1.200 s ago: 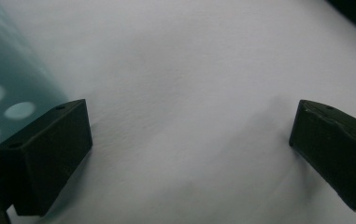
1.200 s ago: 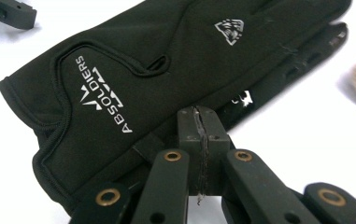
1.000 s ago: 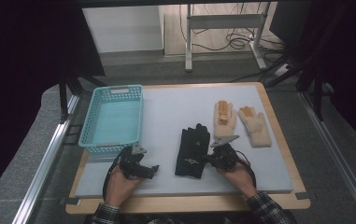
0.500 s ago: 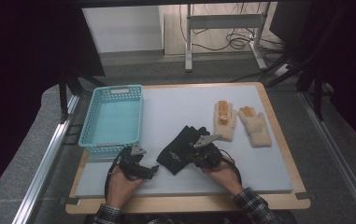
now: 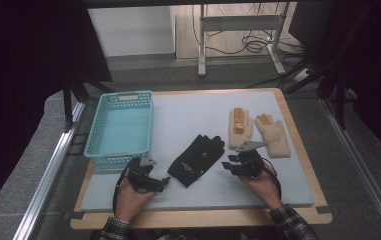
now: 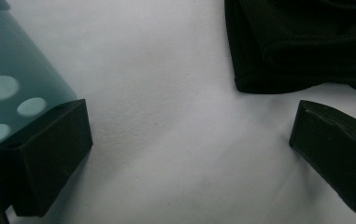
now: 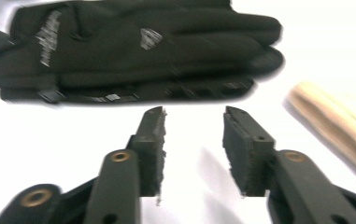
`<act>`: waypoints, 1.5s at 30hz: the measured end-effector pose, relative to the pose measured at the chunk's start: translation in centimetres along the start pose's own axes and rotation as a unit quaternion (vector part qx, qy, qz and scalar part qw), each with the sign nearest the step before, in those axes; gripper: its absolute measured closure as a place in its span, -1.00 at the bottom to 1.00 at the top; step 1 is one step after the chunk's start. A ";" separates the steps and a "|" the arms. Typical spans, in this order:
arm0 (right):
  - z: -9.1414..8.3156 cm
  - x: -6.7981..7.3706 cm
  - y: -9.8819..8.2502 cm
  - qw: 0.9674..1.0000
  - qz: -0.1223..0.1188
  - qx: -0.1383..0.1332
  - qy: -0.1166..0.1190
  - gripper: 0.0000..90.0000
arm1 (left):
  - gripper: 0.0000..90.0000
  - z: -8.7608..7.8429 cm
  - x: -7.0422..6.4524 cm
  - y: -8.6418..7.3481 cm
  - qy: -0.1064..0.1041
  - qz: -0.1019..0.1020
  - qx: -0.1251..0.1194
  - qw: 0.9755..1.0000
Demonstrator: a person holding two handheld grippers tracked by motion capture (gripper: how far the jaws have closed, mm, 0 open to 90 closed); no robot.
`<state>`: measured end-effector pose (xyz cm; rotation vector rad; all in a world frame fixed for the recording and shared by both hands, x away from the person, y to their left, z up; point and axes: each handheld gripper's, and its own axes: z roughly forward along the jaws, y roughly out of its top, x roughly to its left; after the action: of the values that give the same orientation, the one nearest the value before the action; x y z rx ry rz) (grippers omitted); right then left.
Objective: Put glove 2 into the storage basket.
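Black glove (image 6: 302,42) cut off at frame edge.

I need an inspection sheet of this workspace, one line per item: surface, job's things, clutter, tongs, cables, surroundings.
Surface: pale blue mat on a wooden board, bare between the things.
Job's things: black glove lies flat and slanted, free of both tongs; blue basket at the left holds nothing.
Clutter: two cream gloves side by side at the right.
Tongs: left tongs open, resting beside the black glove's cuff; right tongs have just been opening, nothing between the jaws.
Cables: a black cable trails from each hand; more lie on the floor behind.
Surroundings: metal stand legs behind the table; dark sides.
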<state>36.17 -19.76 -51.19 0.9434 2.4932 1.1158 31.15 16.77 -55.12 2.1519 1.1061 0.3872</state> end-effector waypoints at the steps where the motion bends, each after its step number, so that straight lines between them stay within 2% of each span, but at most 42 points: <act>1: -0.2 -0.3 -0.3 1.000 0.003 0.000 -0.005 0.18 | -1.00 0.0 0.0 0.0 0.000 0.000 0.000 1.000; 2: -0.8 -0.9 -0.9 1.000 0.011 -0.001 -0.014 0.09 | -1.00 0.0 0.0 0.0 0.000 0.000 0.000 1.000; 5: -1.3 -1.5 -1.6 0.999 0.020 -0.004 -0.028 0.00 | -1.00 0.0 0.0 0.0 0.000 0.000 -0.001 1.000; 7: -2.0 -2.4 -2.8 0.998 0.037 -0.004 -0.052 -0.14 | -1.00 0.0 0.0 0.0 0.001 0.000 -0.001 1.000; 12: -2.5 -3.6 -4.4 0.994 0.050 0.000 -0.102 -0.29 | -1.00 0.0 0.0 0.0 0.000 0.000 -0.001 1.000; 14: -2.7 -3.8 -4.7 0.993 0.057 -0.010 -0.103 -0.36 | -1.00 0.0 0.0 0.0 0.000 -0.001 0.000 1.000; 16: -2.7 -3.8 -4.7 0.993 0.058 -0.008 -0.106 -0.37 | -1.00 0.0 0.0 0.0 0.000 -0.001 0.000 1.000; 17: -2.6 -3.5 -4.7 0.992 0.047 -0.001 -0.114 -0.40 | -1.00 0.0 0.0 0.0 0.000 -0.001 -0.001 1.000; 19: -2.5 -3.4 -4.7 0.992 0.046 -0.001 -0.116 -0.41 | -1.00 0.0 0.0 0.0 0.001 -0.001 -0.001 1.000; 25: -2.5 -3.5 -4.7 0.992 0.049 -0.002 -0.115 -0.41 | -0.97 -0.1 -0.1 0.0 0.003 -0.004 -0.001 1.000; 27: -2.5 -3.5 -4.8 0.992 0.048 -0.002 -0.115 -0.41 | -0.94 -0.3 -0.4 0.2 0.004 -0.009 0.006 1.000; 29: -2.5 -3.5 -4.8 0.992 0.049 -0.002 -0.115 -0.41 | -0.89 -0.8 -0.8 0.7 -0.017 -0.009 0.008 1.000; 32: -2.5 -3.5 -4.8 0.992 0.048 -0.003 -0.115 -0.42 | -0.90 -1.7 -1.5 1.8 -0.035 -0.007 -0.006 0.999; 35: -2.5 -3.5 -4.8 0.992 0.049 -0.002 -0.115 -0.42 | -0.92 -2.2 -2.2 3.2 -0.060 -0.014 -0.017 0.998; 36: -2.5 -3.5 -4.8 0.992 0.049 -0.002 -0.115 -0.42 | -0.92 -2.2 -2.2 3.2 -0.060 -0.014 -0.017 0.998; 37: -2.5 -3.5 -4.8 0.992 0.048 -0.003 -0.114 -0.43 | -0.94 -2.1 -2.6 4.5 -0.070 -0.014 -0.019 0.997; 38: -2.5 -3.5 -4.8 0.992 0.048 -0.003 -0.114 -0.43 | -0.96 -2.1 -2.6 4.5 -0.070 -0.014 -0.019 0.997; 39: -2.5 -3.5 -4.8 0.992 0.048 -0.003 -0.114 -0.43 | -0.98 -1.5 -3.2 5.9 -0.074 -0.007 -0.010 0.997; 42: -2.5 -3.5 -4.8 0.992 0.047 -0.002 -0.113 -0.44 | -1.00 0.1 -3.8 8.0 -0.078 -0.001 0.004 0.997; 45: -2.5 -3.5 -4.8 0.993 0.047 -0.002 -0.112 -0.44 | -1.00 1.2 -4.0 9.3 -0.085 0.004 0.014 0.996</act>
<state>35.49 -25.87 -53.12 1.1276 2.2865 0.9810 34.99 9.24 -49.49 2.1706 1.0122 0.1878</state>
